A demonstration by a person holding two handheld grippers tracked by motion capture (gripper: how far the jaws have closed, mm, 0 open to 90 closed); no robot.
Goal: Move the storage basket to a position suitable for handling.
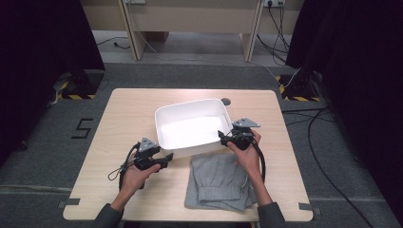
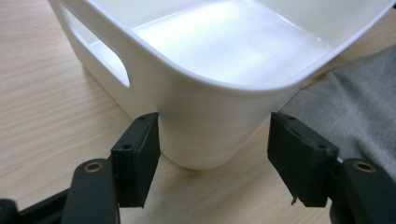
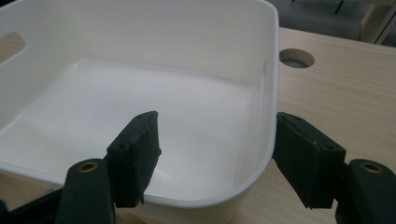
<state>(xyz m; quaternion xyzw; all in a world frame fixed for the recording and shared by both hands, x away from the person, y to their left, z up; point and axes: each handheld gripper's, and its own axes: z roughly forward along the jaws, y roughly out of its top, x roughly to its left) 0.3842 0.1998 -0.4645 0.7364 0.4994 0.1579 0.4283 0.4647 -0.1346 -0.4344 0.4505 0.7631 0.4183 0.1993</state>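
The white tub (image 1: 192, 127) sits at the table's (image 1: 128, 107) centre. The left gripper (image 1: 164, 157) is at the tub's 7 o'clock corner, jaws half wide around that rounded corner; in the left gripper view (image 2: 212, 140) one pad looks to touch the wall, the other stands off. The right gripper (image 1: 222, 137) straddles the rim at the tub's 4 o'clock corner, one jaw inside, one outside (image 3: 215, 154); contact is hard to judge. The grey cloth (image 1: 219, 180) lies at 5 o'clock, partly covered by the right forearm
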